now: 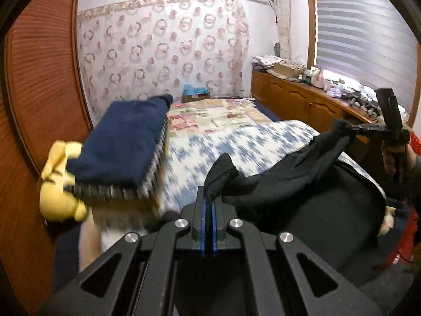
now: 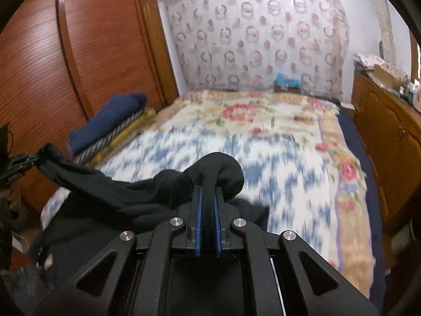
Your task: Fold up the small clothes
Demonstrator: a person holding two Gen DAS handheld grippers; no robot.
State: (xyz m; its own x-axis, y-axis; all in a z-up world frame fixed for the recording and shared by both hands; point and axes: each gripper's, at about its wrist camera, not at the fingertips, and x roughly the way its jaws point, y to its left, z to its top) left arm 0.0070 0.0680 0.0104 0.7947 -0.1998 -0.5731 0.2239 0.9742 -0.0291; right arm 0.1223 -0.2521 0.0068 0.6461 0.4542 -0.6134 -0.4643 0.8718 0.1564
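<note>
A black garment [image 1: 284,173] hangs stretched between both grippers above the bed. My left gripper [image 1: 209,197] is shut on one corner of it, a bunch of cloth sticking up past the blue pads. My right gripper [image 2: 208,192] is shut on the other corner of the black garment [image 2: 110,192], which bulges over its fingertips. In the left wrist view the right gripper [image 1: 350,129] shows at the far right, pinching the cloth. In the right wrist view the left gripper [image 2: 29,159] shows at the far left. The lower part of the garment hangs in shadow.
The bed [image 2: 263,142] carries a blue-white and floral blanket. A stack of folded clothes topped by a navy piece [image 1: 123,144] lies at its left edge, by a yellow plush toy [image 1: 60,181]. A wooden wardrobe [image 2: 79,52] stands on the left, a cabinet [image 1: 302,100] on the right.
</note>
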